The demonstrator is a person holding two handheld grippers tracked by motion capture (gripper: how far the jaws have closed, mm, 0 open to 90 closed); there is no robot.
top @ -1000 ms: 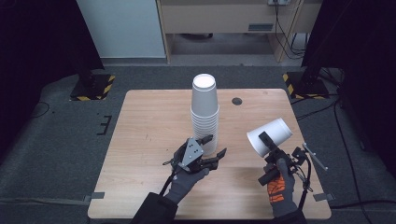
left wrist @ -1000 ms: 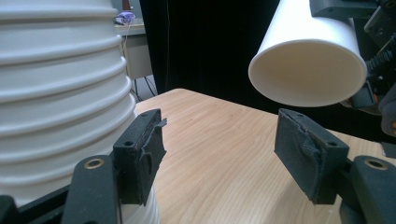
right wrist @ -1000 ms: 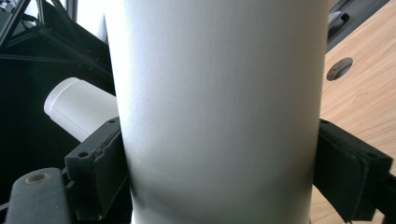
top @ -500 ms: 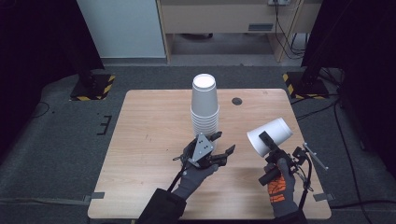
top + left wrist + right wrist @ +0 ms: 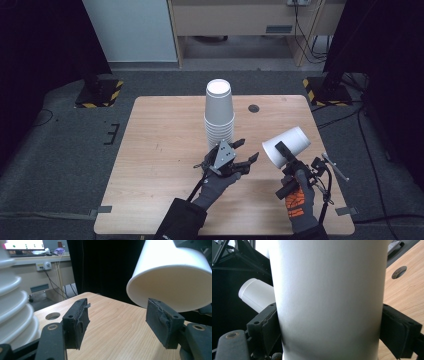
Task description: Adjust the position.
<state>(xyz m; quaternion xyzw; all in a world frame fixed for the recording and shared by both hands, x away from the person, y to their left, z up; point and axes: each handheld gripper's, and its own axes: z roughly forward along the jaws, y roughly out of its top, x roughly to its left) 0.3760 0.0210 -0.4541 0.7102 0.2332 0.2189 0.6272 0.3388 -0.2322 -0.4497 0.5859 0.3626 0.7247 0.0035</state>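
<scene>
Slid right and a bit farther in since a second ago: left gripper (image 5: 246, 151), jaws spread wide and empty, just near of the cup stack (image 5: 219, 112) mid-table. Right gripper (image 5: 284, 154) clamped on a single white cup (image 5: 286, 146), tilted, held up over the table (image 5: 160, 150), near-right side, mouth facing left.

The table (image 5: 165, 150) is pale matt wood grain; the white cup (image 5: 286, 145) looks like smooth matt paper.
</scene>
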